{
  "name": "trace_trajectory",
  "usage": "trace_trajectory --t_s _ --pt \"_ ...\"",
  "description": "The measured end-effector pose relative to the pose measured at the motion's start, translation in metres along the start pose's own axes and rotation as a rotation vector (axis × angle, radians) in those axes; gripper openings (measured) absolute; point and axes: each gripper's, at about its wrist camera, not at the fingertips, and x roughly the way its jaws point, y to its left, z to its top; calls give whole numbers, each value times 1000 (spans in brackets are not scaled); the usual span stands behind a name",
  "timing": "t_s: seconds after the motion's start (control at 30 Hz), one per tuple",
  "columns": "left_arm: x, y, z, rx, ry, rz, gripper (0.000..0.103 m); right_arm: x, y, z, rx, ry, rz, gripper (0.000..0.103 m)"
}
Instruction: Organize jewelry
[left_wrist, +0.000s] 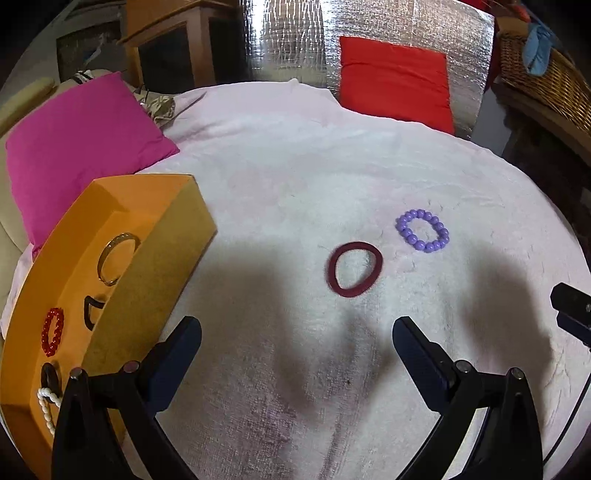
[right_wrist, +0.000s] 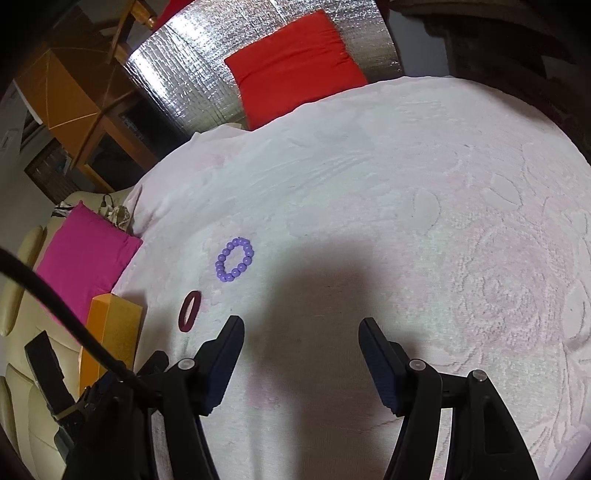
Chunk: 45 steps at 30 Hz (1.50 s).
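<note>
A dark red band (left_wrist: 354, 269) and a purple bead bracelet (left_wrist: 422, 229) lie side by side on the pale blanket (left_wrist: 295, 177). My left gripper (left_wrist: 297, 330) hangs open just short of the red band, nothing between its fingers. At the left stands an orange tray (left_wrist: 173, 236) holding a gold bangle (left_wrist: 116, 262), a red bead bracelet (left_wrist: 52, 330), a black band (left_wrist: 90, 312) and a white bead strand (left_wrist: 46, 406). In the right wrist view my right gripper (right_wrist: 301, 328) is open and empty; the purple bracelet (right_wrist: 235, 259) and red band (right_wrist: 188, 310) lie ahead to its left.
A pink cushion (left_wrist: 77, 147) lies behind the tray and a red cushion (left_wrist: 395, 81) leans on a silver foil panel (left_wrist: 288, 40). A wicker basket (left_wrist: 546, 77) stands at the far right. The orange tray's corner (right_wrist: 114, 328) shows left of the right gripper.
</note>
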Motion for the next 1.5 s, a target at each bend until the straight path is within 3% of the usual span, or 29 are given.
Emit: trace_trajectory --t_s 0.37,0.73,0.83,0.97,1.03,1.3,1.5 --pt "8 2 7 24 4 43 103 29 28 21 -75 -32 5 58" --pt "20 7 15 47 14 42 103 98 57 39 -98 47 -44 49" --pt "23 8 15 46 23 29 103 108 64 38 -133 33 -97 39" --pt "25 11 16 56 25 29 103 114 71 36 -200 27 -153 10" --pt "24 11 17 53 21 21 103 113 72 34 -222 16 -170 6" --pt "31 5 19 42 45 -109 103 92 57 24 -244 31 -191 4" --pt "43 -10 25 55 20 -139 103 75 29 31 -144 38 -67 6"
